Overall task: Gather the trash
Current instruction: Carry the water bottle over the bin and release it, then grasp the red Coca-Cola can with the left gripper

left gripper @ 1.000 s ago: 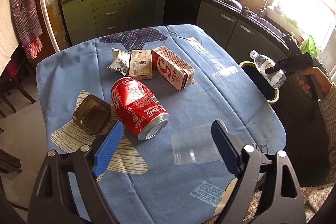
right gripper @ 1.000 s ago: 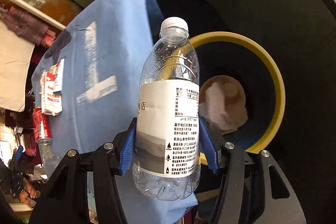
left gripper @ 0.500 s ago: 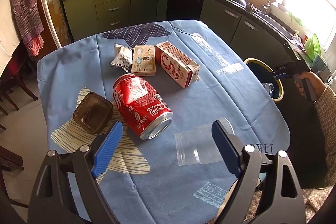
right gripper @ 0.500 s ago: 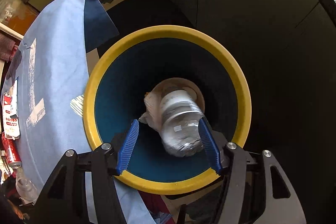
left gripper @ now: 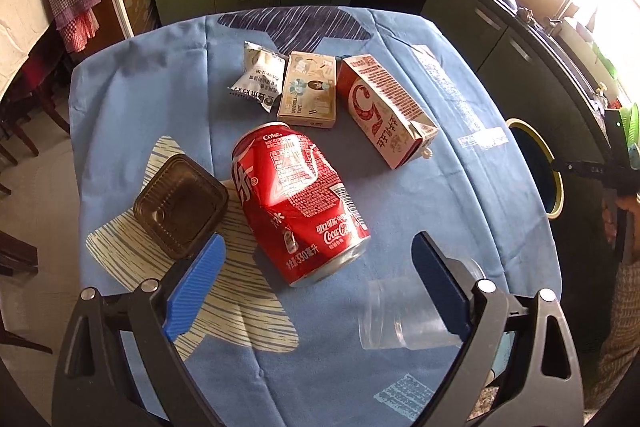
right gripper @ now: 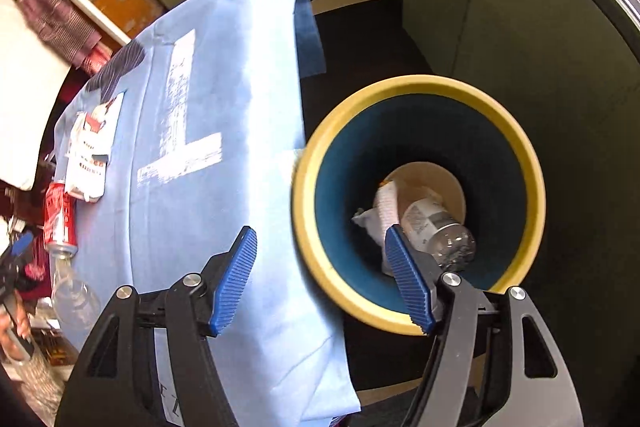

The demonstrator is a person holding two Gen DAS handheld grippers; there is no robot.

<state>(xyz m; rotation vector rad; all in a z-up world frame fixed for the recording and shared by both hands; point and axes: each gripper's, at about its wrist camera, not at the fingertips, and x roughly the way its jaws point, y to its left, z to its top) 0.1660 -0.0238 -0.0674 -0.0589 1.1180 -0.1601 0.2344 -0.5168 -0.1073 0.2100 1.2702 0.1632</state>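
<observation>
Clear plastic water bottle [right gripper: 438, 229] lies in our yellow-rimmed bin [right gripper: 516, 143]; both grippers, left gripper [left gripper: 316, 281] and right gripper [right gripper: 326, 277], are opening, empty; dented red cola can [left gripper: 298, 203], carton [left gripper: 384, 111], clear cup [left gripper: 400, 315] remain on the worktop [left gripper: 460, 211].

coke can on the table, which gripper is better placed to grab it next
Left. The left gripper hangs just short of the coke can, jaws opening and empty. The right gripper, also empty, is off beside the bin.

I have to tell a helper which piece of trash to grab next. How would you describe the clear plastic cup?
On the blue tablecloth, look near its close edge, right of the dented red cola can. The clear plastic cup lies on its side, the only see-through item there.
</observation>
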